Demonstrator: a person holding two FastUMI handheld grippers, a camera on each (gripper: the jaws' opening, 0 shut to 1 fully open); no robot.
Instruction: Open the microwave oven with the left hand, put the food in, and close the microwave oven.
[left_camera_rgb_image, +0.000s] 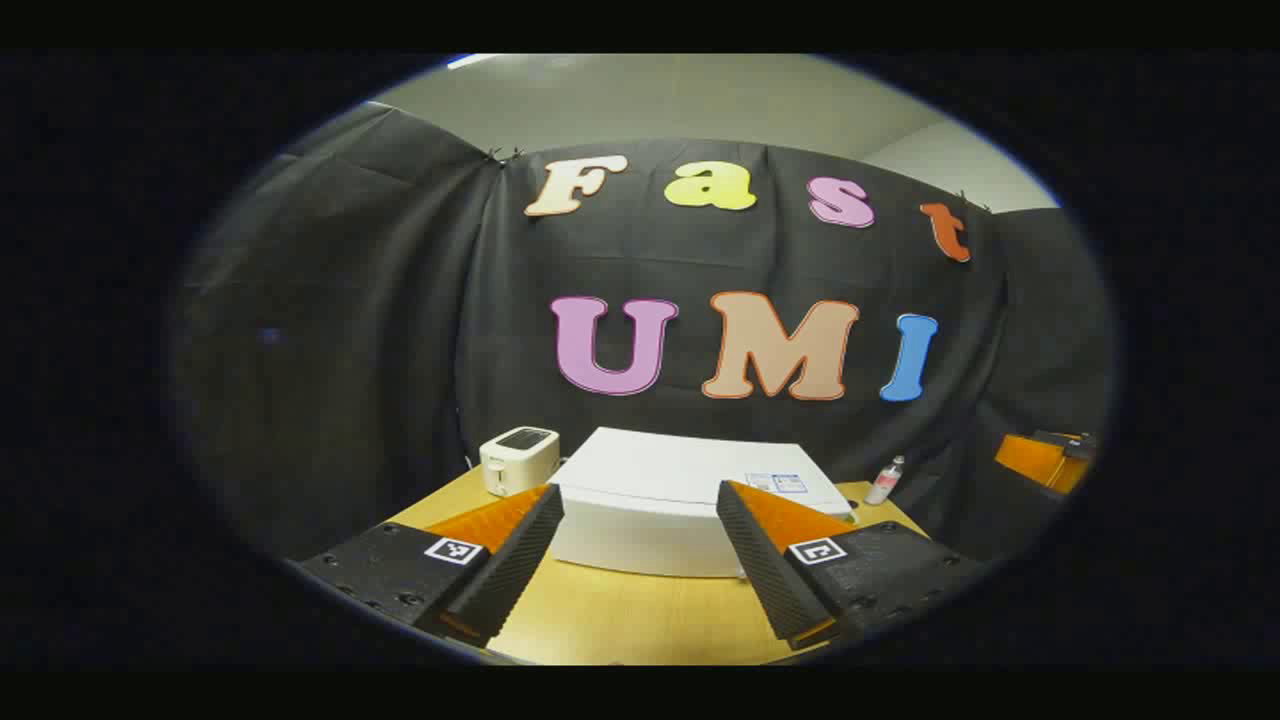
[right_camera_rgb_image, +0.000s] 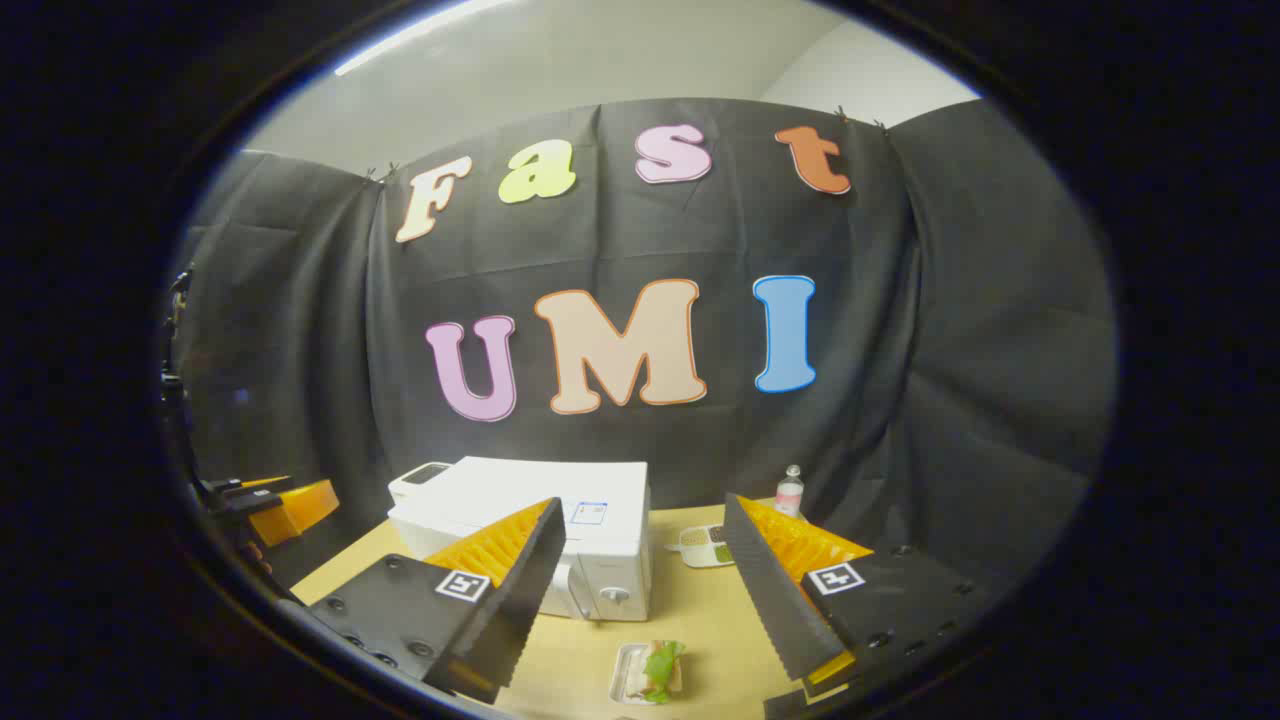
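Both hand-held grippers, left (left_camera_rgb_image: 640, 545) and right (right_camera_rgb_image: 640, 570), hang wide open holding nothing, so basically nothing's done yet: microwave (right_camera_rgb_image: 560, 520) sits shut on the desk (right_camera_rgb_image: 690, 610), food tray (right_camera_rgb_image: 650, 672) waiting in front of it.

Both cams toward microwave (left_camera_rgb_image: 660, 500), mid-range

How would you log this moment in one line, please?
microwave closed | food tray on table | left gripper open | right gripper open
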